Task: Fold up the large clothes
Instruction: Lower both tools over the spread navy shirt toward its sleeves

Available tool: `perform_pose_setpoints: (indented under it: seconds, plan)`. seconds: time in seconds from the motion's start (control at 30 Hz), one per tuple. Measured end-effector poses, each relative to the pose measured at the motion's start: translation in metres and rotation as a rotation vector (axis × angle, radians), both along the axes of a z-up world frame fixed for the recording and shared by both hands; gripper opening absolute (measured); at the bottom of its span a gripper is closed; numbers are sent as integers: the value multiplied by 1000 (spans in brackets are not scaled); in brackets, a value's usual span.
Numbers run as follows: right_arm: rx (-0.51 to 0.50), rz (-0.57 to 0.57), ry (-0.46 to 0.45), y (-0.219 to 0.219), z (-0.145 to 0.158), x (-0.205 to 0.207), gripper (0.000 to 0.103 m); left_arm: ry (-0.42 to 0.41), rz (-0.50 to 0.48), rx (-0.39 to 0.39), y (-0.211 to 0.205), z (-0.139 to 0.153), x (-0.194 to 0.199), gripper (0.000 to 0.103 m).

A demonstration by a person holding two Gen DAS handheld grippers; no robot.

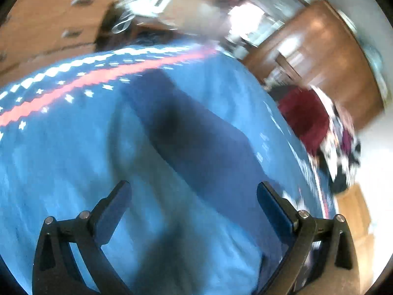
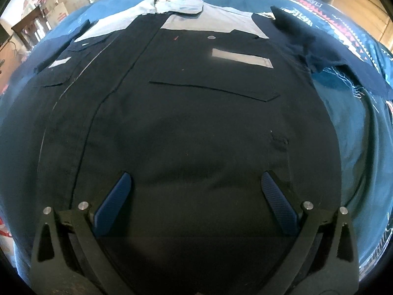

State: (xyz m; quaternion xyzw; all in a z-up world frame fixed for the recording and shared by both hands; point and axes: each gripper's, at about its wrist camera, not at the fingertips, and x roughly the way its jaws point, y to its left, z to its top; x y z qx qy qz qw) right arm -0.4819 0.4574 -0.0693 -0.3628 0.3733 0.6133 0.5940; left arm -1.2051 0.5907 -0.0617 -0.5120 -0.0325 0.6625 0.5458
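Note:
A large dark navy shirt [image 2: 186,127] with a grey collar [image 2: 179,6] and grey shoulder panel lies flat, front up, on a blue blanket [image 2: 356,135]. Its right sleeve [image 2: 331,49] spreads out to the side. My right gripper [image 2: 194,179] hovers open over the shirt's lower part, with nothing between its fingers. The left wrist view is blurred. It shows a dark navy strip of cloth [image 1: 208,142] lying on the blue blanket [image 1: 61,159]. Above the blanket and near that strip, my left gripper [image 1: 194,189] is open and holds nothing.
The blanket has a red and white patterned border [image 1: 98,78]. A pile of red and mixed clothes [image 1: 319,127] lies off its right edge. Wooden furniture [image 1: 331,56] stands beyond it. Cardboard boxes [image 2: 59,2] are stacked at the back left in the right wrist view.

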Motion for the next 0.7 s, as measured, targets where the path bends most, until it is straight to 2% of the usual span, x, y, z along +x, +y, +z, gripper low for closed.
perform_pose_setpoints:
  seconds: [0.1,0.13,0.3,0.4,0.5,0.53,0.57,0.63,0.67,0.7]
  plan:
    - [-18,11,6,2,0,1,103,-95,33,-35,20,-29,-34,97]
    - [-21,19,1,3,0,1,103,-102,35,-44,26,-34,-38,97]
    - [-25,53,-11,6,-1,-1,103,-70,36,-50,63,-38,-51,95]
    - [-26,57,-14,8,-1,-1,103,-41,48,-65,85,-42,-55,87]
    - [-31,62,-15,9,-1,-2,103,-18,54,-66,95,-44,-55,67]
    - [-38,65,-10,9,0,-1,103,-22,48,-53,97,-44,-54,42]
    - [-42,67,-5,10,1,0,103,-26,45,-52,101,-43,-53,27]
    - [-42,58,24,10,4,4,103,0,34,-29,102,-34,-43,13]
    - [-35,52,44,10,5,7,103,15,20,-13,102,-26,-36,13]
    - [-26,43,71,9,7,10,98,52,-9,15,104,-11,-18,12]
